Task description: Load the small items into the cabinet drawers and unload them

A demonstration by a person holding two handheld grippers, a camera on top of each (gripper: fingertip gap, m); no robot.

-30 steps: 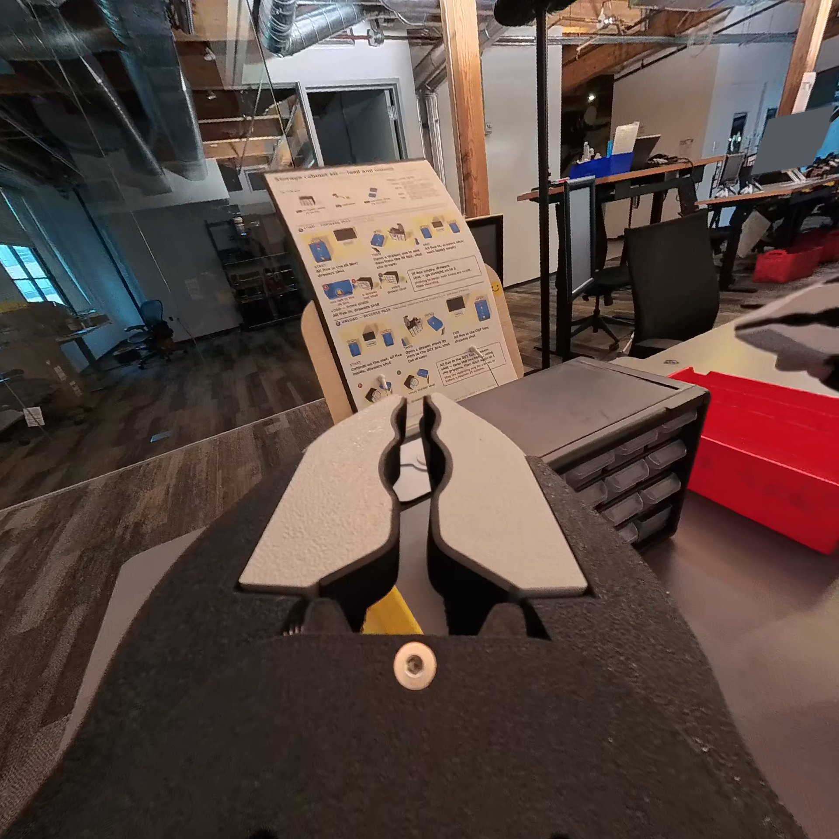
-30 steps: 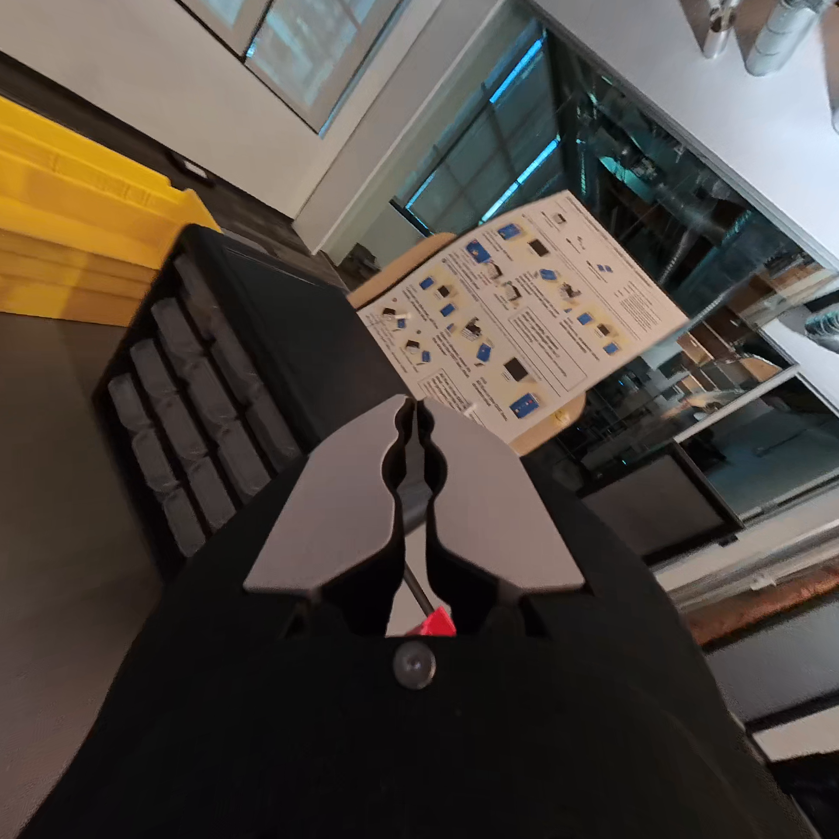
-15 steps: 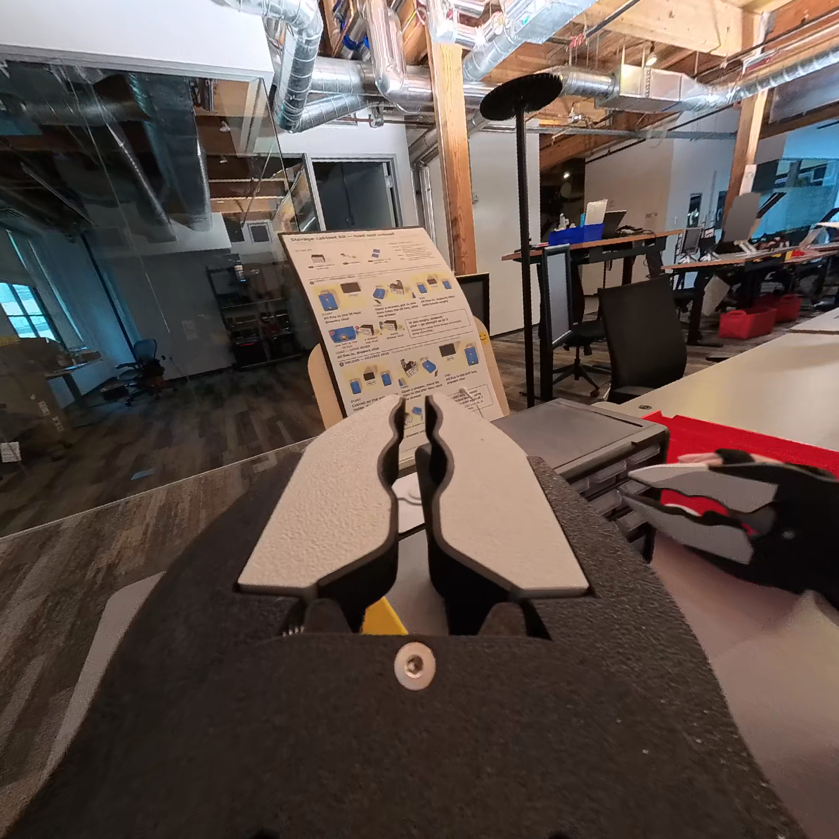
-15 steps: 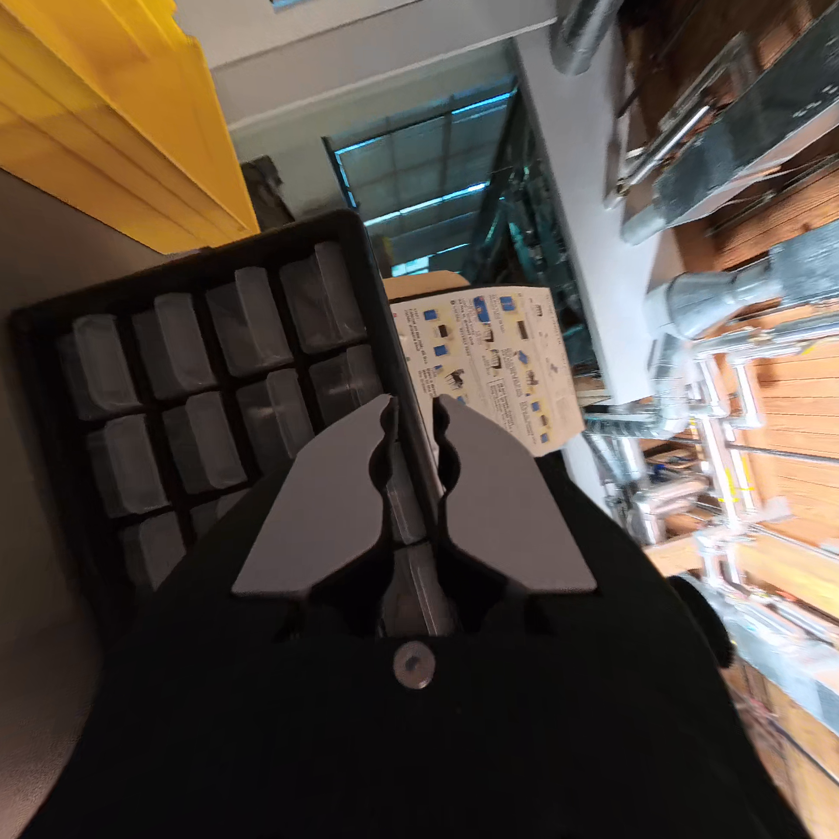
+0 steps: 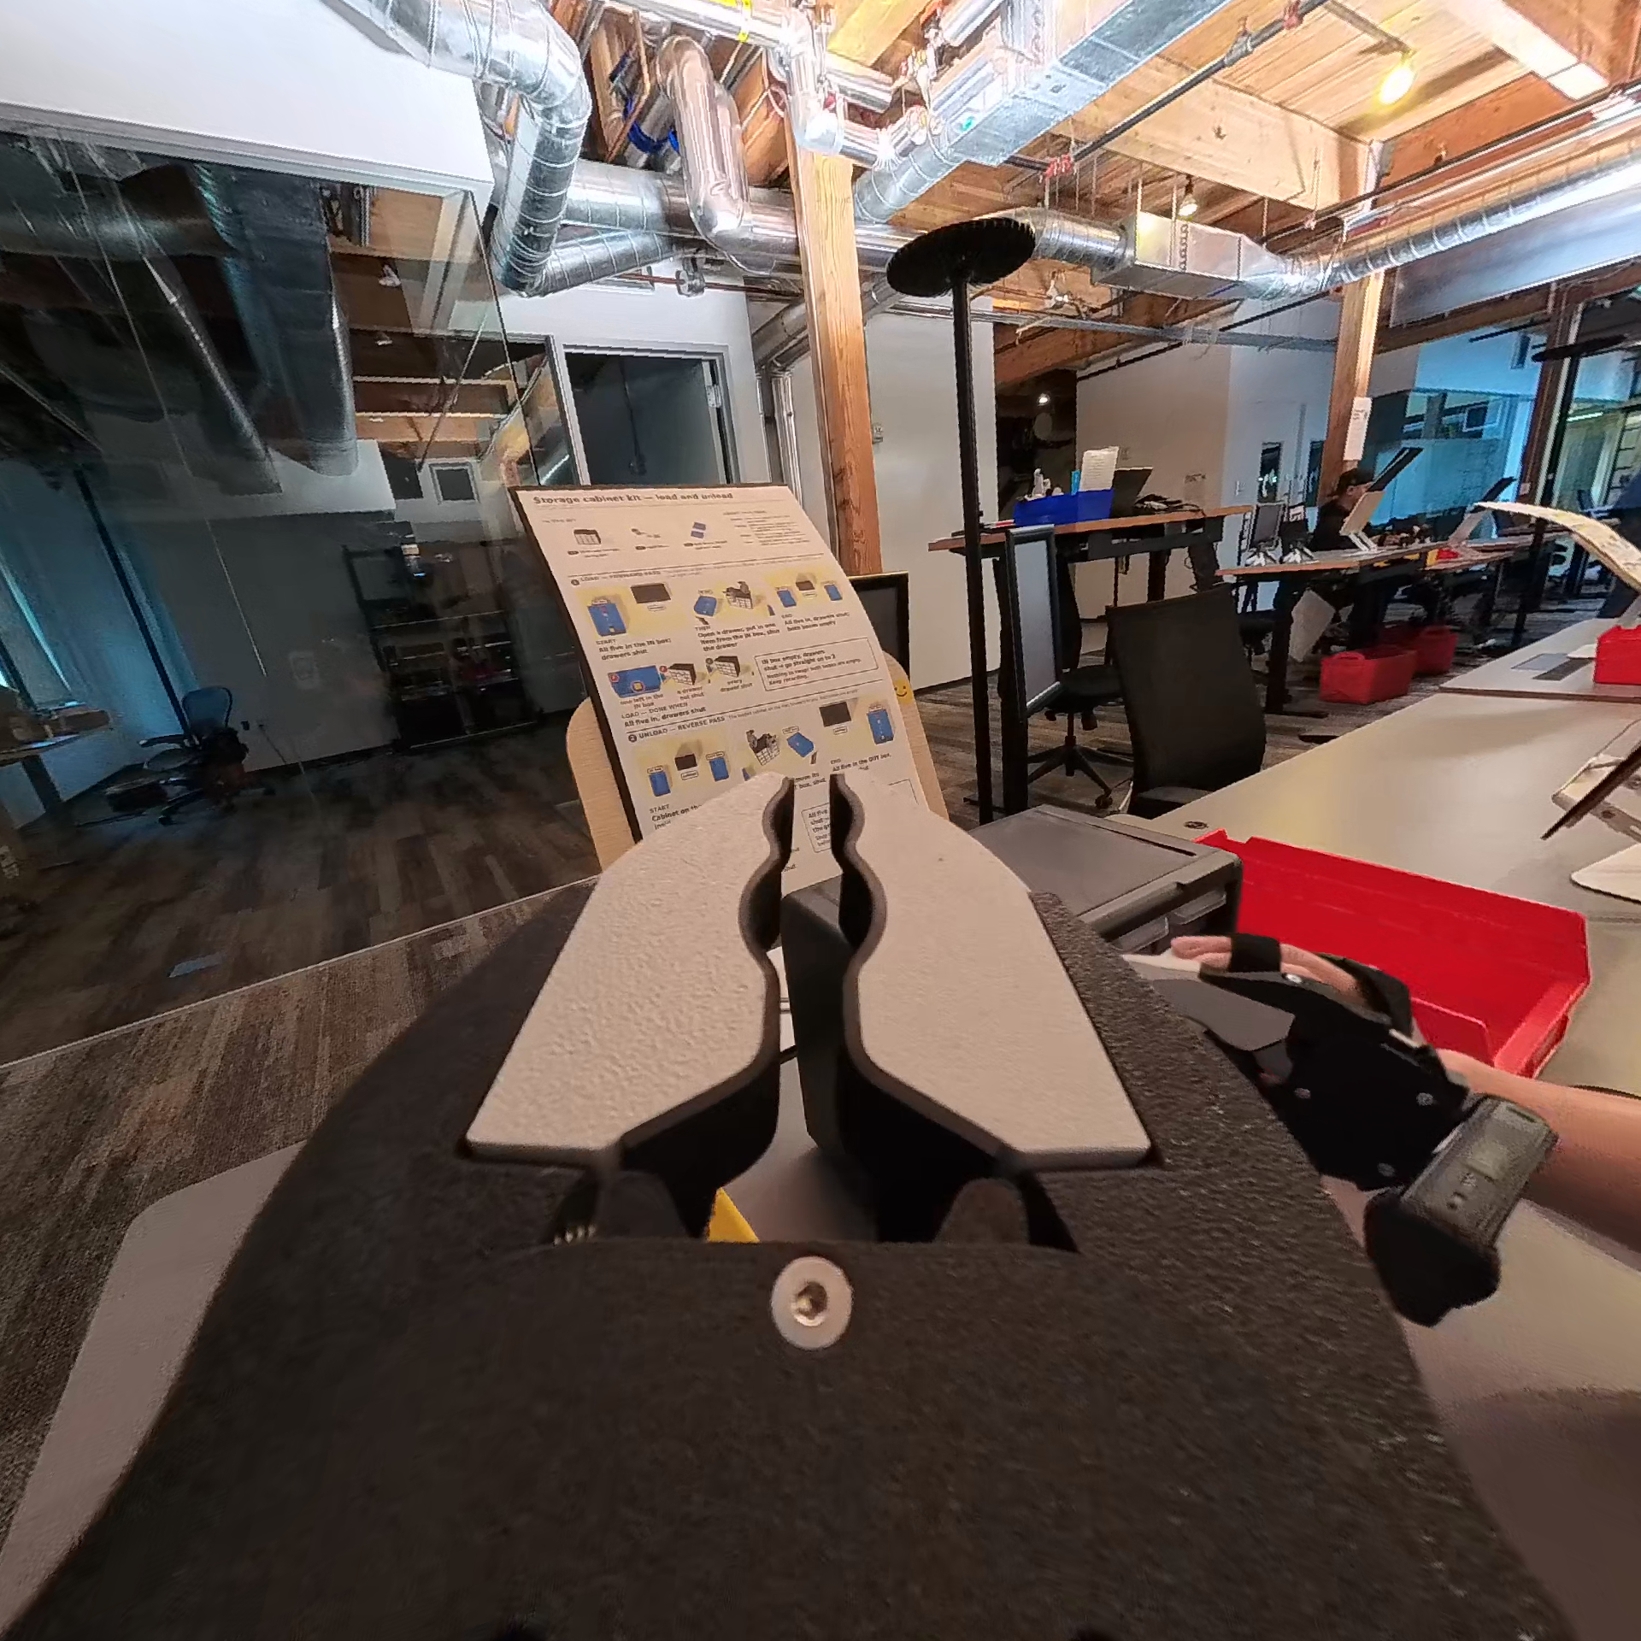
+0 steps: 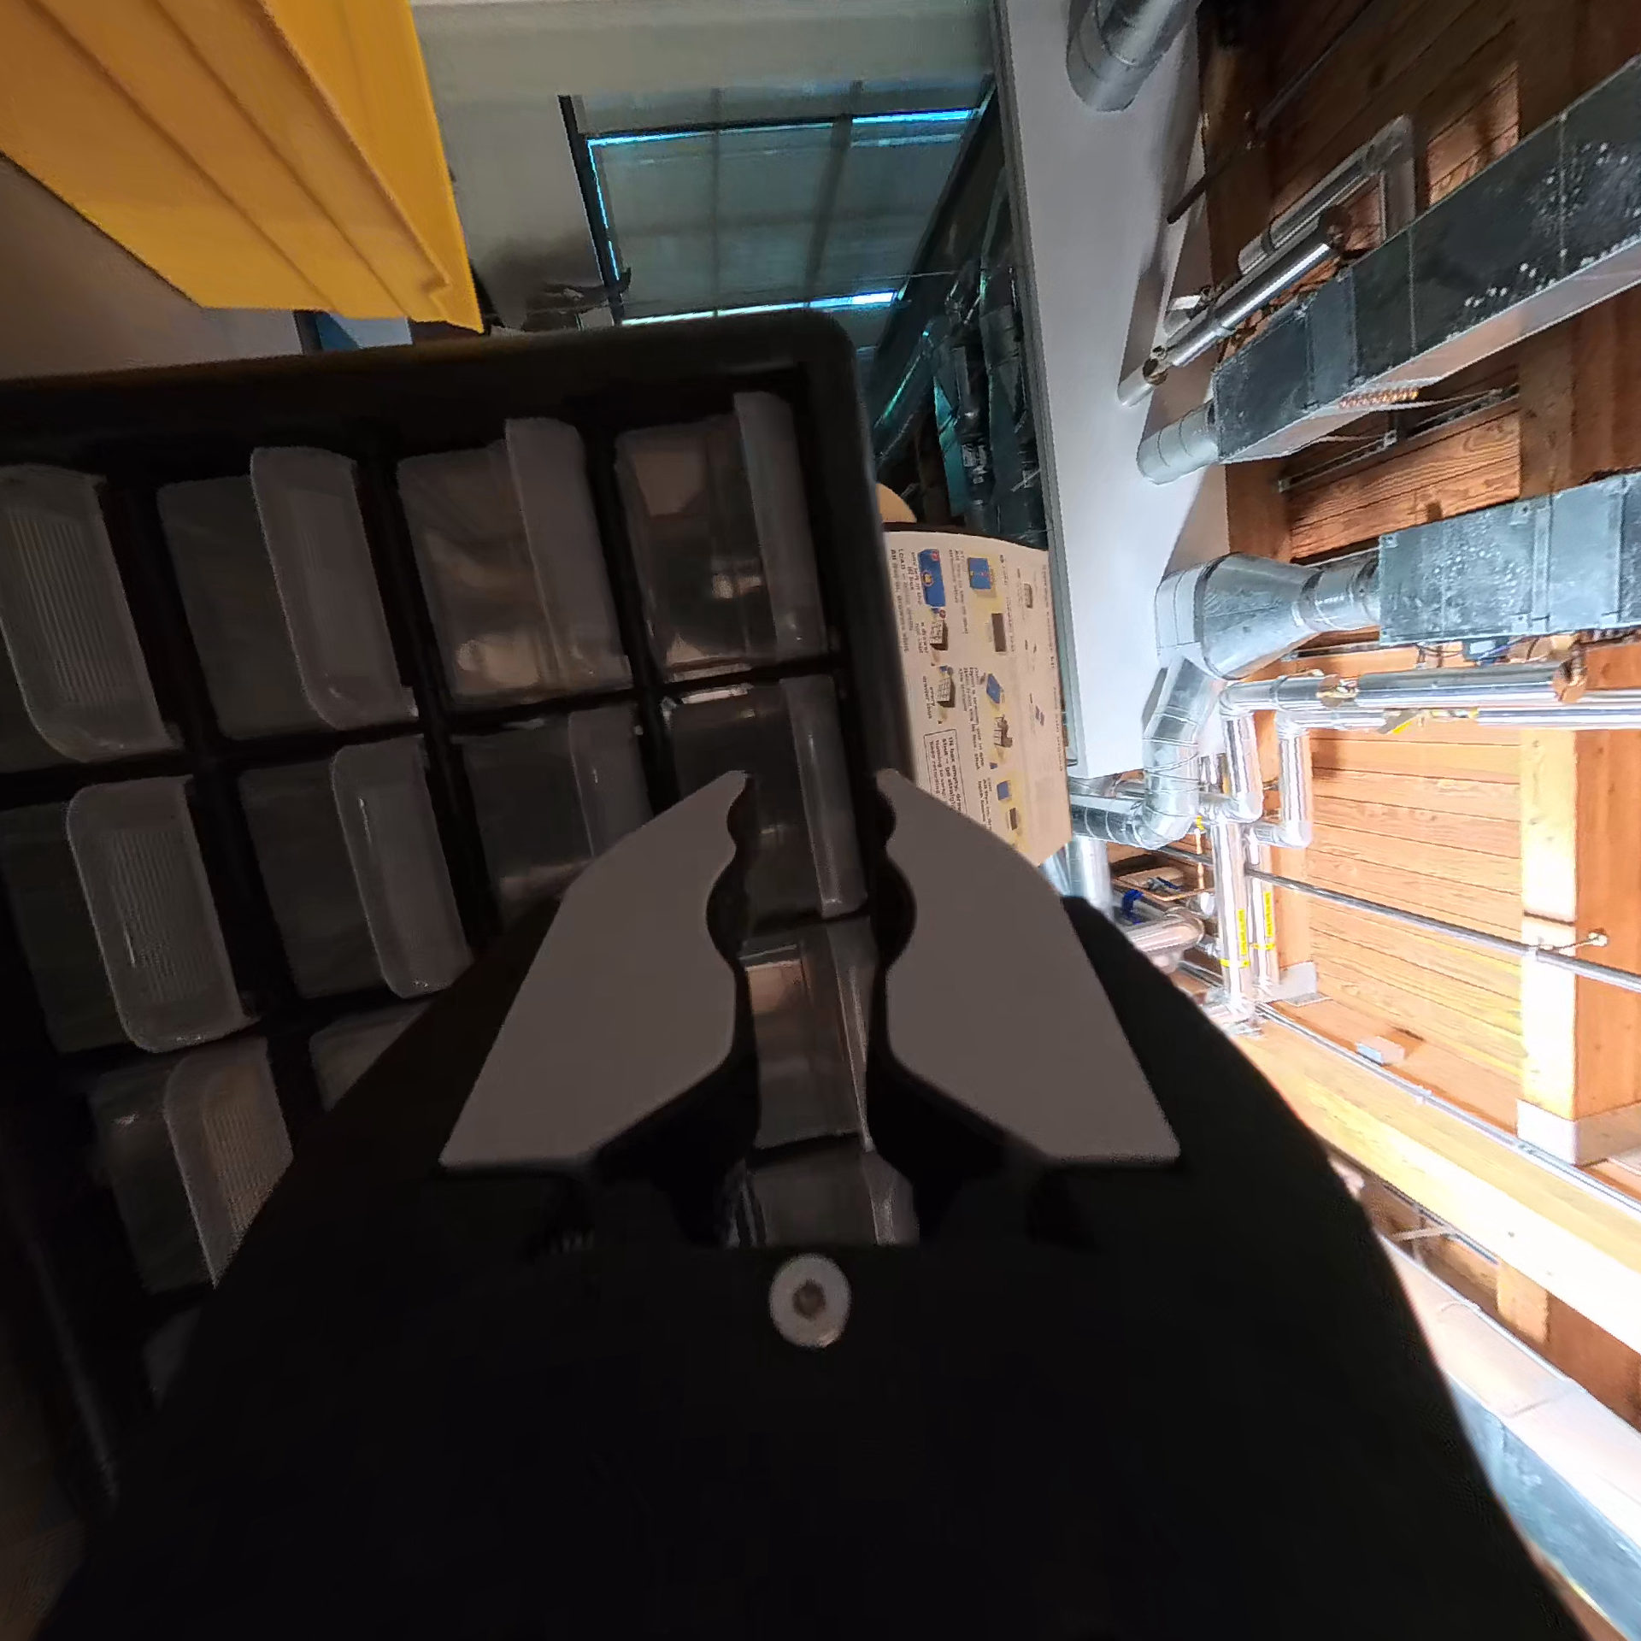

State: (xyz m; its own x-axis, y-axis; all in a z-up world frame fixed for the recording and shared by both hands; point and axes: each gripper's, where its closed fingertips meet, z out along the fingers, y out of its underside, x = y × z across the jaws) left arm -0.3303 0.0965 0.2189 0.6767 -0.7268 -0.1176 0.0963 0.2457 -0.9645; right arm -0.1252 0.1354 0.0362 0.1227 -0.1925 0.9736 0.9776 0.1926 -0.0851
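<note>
Drawers of clear plastic are filling the black storage cabinet just ahead of the right gripper, whose jaws are standing spread around a drawer's raised pull lip. They are looking light, stiff and slick, so that lip is probably the best hold. The left gripper is hovering beside the cabinet, nearly pressed together and empty. No small items are showing.

A printed instruction sheet on a wooden stand carries writing.
</note>
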